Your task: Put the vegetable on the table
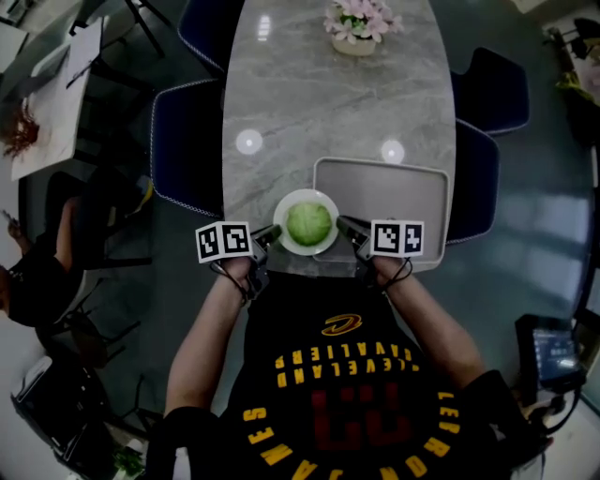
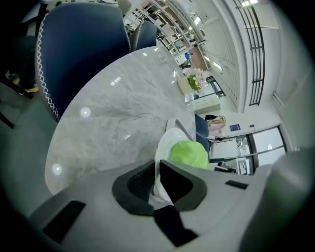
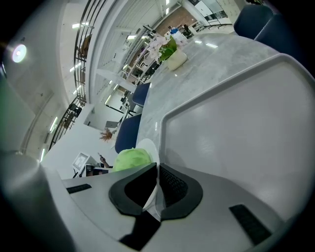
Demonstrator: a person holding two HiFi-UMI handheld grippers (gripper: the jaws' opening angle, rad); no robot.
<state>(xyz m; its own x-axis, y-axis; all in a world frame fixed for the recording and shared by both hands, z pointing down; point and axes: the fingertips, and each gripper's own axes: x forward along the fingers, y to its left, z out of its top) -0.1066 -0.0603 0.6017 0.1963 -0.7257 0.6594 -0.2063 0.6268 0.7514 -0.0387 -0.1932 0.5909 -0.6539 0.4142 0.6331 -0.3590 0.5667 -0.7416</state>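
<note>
Cabbage [image 1: 308,223] on plate [image 1: 307,194] at table [image 1: 328,112] edge, perhaps not resting yet
Left gripper [image 1: 267,234] clamps rim at nine o'clock, right gripper [image 1: 345,225] at three; lower level next.

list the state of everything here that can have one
left gripper: jaws shut on the round white plate's rim
right gripper: jaws shut on the opposite rim
round white plate: held at both sides
green round cabbage: whole, sitting on the plate
grey rectangular tray: flat on the grey marble table, visible part bare
pot of pink flowers: upright at the far end
</note>
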